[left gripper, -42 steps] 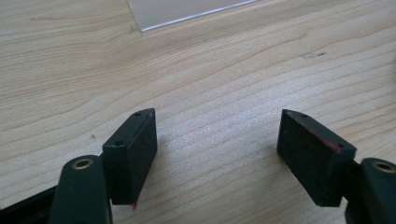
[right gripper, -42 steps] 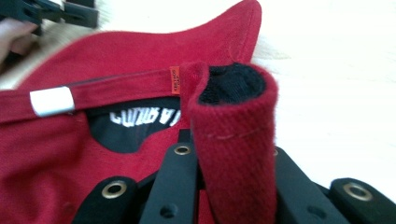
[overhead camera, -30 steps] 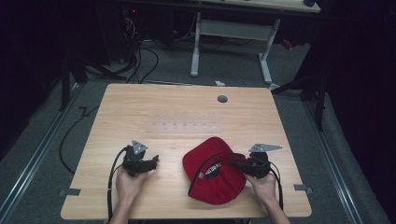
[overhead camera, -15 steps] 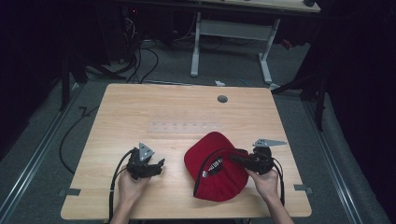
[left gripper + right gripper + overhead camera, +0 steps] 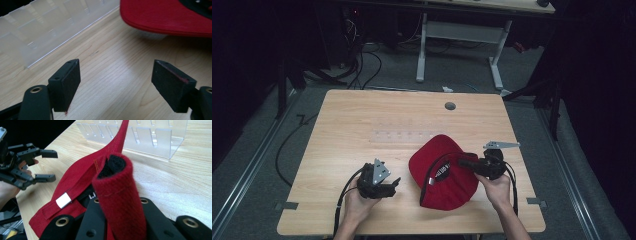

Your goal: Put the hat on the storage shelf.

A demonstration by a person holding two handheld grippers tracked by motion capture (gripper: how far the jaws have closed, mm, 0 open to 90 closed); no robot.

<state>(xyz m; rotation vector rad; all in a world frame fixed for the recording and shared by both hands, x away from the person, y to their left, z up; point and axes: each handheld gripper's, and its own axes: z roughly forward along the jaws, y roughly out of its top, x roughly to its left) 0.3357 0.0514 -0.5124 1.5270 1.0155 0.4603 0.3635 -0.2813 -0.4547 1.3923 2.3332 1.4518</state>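
A red cap (image 5: 439, 172) lies on the wooden table (image 5: 362, 115), at the front right. My right gripper (image 5: 463, 163) is shut on the cap's rolled red back strap (image 5: 117, 192) and holds that edge off the table. The strap's metal clip (image 5: 63, 200) shows beside the jaws. My left gripper (image 5: 395, 184) hovers just left of the cap, apart from it. Its jaws have just been opening and stand wide, with nothing but bare wood between the pads (image 5: 66, 85). The cap's red brim (image 5: 170, 17) lies ahead of them. The left gripper (image 5: 46, 165) also shows in the right gripper view.
A clear plastic slotted rack (image 5: 404, 136) lies across the middle of the table, just behind the cap; it also shows as the rack (image 5: 37, 27) and the rack (image 5: 150, 135). A round cable hole (image 5: 450, 106) sits near the far edge. Cables trail from both grippers.
My left gripper has moved right, toward the cap, and its jaws stand wider. The right gripper has risen slightly, taking the cap's back edge with it.
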